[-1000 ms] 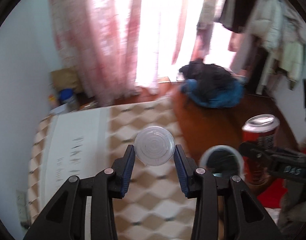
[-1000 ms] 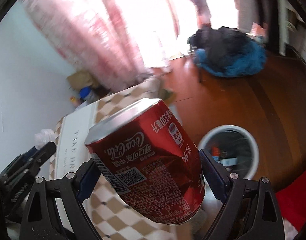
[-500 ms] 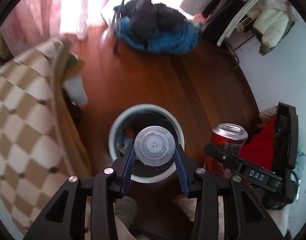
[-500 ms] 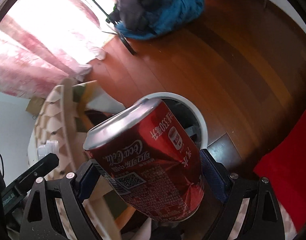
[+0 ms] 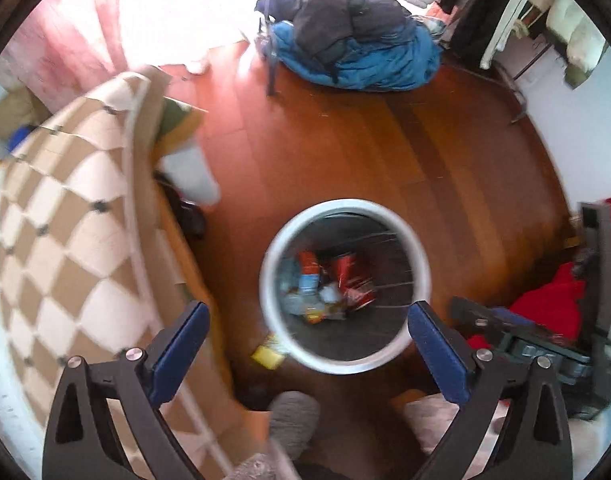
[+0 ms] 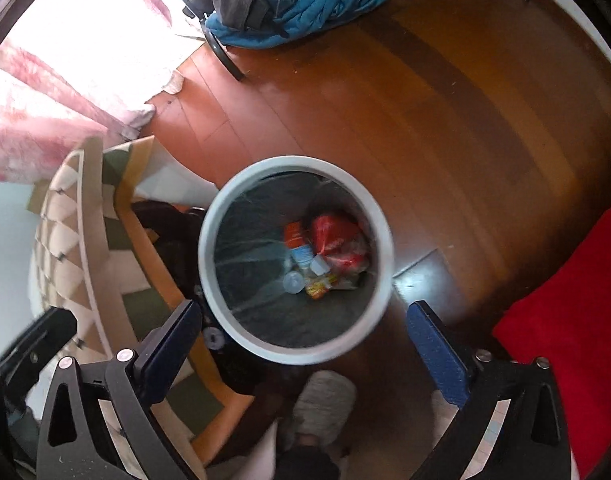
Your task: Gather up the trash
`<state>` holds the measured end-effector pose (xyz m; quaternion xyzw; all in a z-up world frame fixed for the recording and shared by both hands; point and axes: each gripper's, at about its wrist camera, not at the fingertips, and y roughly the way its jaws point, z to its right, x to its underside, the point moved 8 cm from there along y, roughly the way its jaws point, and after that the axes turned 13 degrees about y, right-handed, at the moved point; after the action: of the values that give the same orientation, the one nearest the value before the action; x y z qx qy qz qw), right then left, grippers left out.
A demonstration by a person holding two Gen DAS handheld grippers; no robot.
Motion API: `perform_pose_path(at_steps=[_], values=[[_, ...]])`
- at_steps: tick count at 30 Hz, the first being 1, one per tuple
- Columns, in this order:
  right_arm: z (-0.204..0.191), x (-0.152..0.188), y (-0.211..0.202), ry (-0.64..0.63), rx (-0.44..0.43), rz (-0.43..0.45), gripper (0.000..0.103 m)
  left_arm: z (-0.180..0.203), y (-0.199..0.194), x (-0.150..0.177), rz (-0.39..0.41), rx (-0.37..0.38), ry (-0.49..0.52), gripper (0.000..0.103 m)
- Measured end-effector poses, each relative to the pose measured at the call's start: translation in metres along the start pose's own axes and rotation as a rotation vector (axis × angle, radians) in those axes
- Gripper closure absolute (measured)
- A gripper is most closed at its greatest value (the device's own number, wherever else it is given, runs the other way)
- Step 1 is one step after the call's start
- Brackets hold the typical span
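A round white-rimmed trash bin (image 5: 419, 248) (image 6: 213, 216) stands on the wooden floor below both grippers. Inside lie a red cola can (image 5: 353, 280) (image 6: 337, 236), a clear plastic lid (image 6: 293, 282) and several other wrappers and bottles. My left gripper (image 5: 305, 332) hangs open above the bin's near rim with nothing between its blue pads. Over the same bin, my right gripper (image 6: 303, 336) is open too and holds nothing. The right gripper's body (image 5: 517, 340) shows at the right of the left wrist view.
A checkered tablecloth (image 5: 65, 220) (image 6: 61, 240) covers the table on the left. A blue and dark pile of clothes (image 5: 353, 48) (image 6: 289, 0) lies by the pink curtains (image 6: 45, 112). Red fabric (image 6: 565, 340) sits at the right. A person's grey slipper (image 5: 293, 420) (image 6: 325, 400) is beneath. A yellow scrap (image 5: 267, 356) lies beside the bin.
Both grippers have opened over the bin. The clear lid left the left gripper and the cola can left the right one; both now lie inside the bin.
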<state>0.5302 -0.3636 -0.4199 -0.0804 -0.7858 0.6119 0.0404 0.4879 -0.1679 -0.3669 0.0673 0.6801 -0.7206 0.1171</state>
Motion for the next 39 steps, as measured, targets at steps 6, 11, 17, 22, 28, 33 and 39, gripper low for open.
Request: perform_pose_path(at_steps=[6, 11, 17, 22, 28, 33, 39], values=[[0.001, 0.036, -0.042, -0.076, 0.067, 0.071, 0.000, -0.010, -0.020, 0.034, 0.000, -0.085, 0.014, 0.002], [-0.007, 0.069, -0.090, -0.113, 0.043, 0.099, 0.000, -0.004, -0.056, 0.051, 0.033, -0.094, 0.021, 0.002], [-0.022, 0.106, -0.156, -0.146, -0.029, 0.141, 0.000, 0.007, -0.122, 0.070, 0.106, -0.071, 0.021, 0.002], [-0.027, 0.144, -0.213, -0.175, -0.097, 0.168, 0.000, 0.015, -0.177, 0.089, 0.158, -0.040, 0.027, 0.002], [-0.036, 0.180, -0.276, -0.228, -0.163, 0.200, 0.000, 0.023, -0.235, 0.107, 0.219, -0.003, 0.037, 0.002], [-0.043, 0.205, -0.312, -0.265, -0.201, 0.200, 0.000, 0.030, -0.272, 0.121, 0.251, 0.049, 0.049, 0.002], [-0.048, 0.228, -0.339, -0.288, -0.236, 0.192, 0.000, 0.036, -0.302, 0.138, 0.273, 0.101, 0.056, 0.002]])
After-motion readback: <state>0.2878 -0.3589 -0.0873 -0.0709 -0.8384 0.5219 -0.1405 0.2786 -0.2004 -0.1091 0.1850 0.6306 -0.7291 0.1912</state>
